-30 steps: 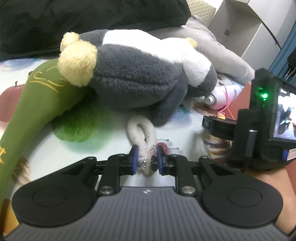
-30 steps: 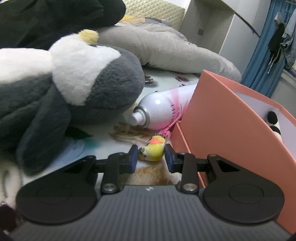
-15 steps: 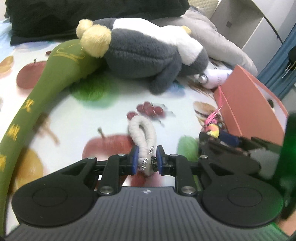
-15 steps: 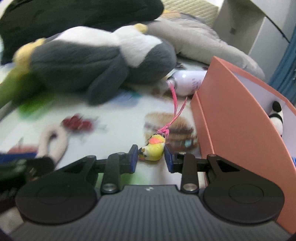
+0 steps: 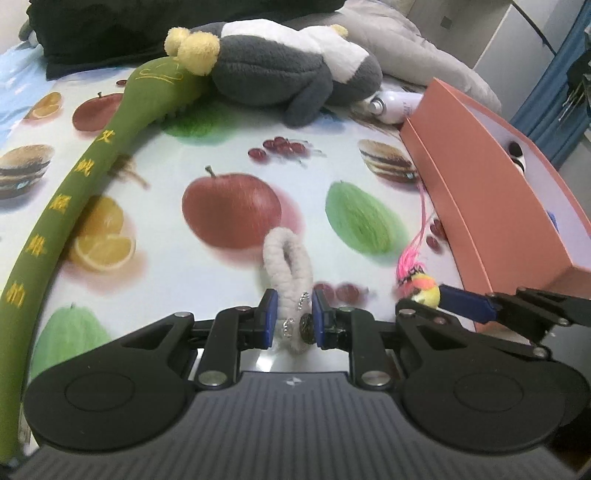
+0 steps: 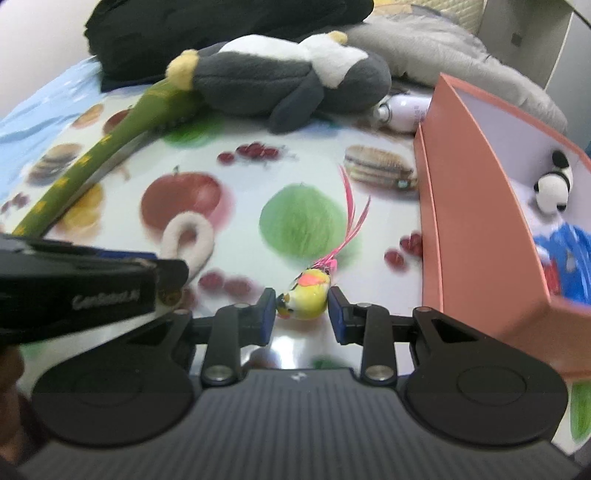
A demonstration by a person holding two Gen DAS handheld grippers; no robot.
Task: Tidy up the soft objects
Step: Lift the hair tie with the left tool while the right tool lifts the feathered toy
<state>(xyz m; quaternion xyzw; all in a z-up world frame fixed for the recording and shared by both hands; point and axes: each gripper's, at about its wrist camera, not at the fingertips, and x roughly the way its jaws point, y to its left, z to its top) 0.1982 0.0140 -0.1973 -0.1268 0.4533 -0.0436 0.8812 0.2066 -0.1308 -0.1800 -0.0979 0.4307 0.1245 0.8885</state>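
Observation:
My left gripper (image 5: 290,317) is shut on a white fuzzy loop charm (image 5: 289,266), held above the fruit-print cloth; the loop also shows in the right wrist view (image 6: 190,242). My right gripper (image 6: 302,314) is shut on a small yellow bird toy (image 6: 306,295) with pink feathers; the bird also shows in the left wrist view (image 5: 424,290). A grey and white plush penguin (image 5: 284,70) lies at the back, on the head of a long green plush stick (image 5: 92,173). A salmon box (image 6: 476,206) on the right holds a small panda plush (image 6: 554,186).
A white spray can (image 5: 395,105) lies between the penguin and the box. A grey pillow (image 5: 413,48) and dark bedding (image 5: 129,26) lie behind. The fruit-print cloth (image 5: 229,155) covers the surface.
Both grippers have pulled back and risen from the penguin with their toys still held. The two grippers now sit side by side near the box.

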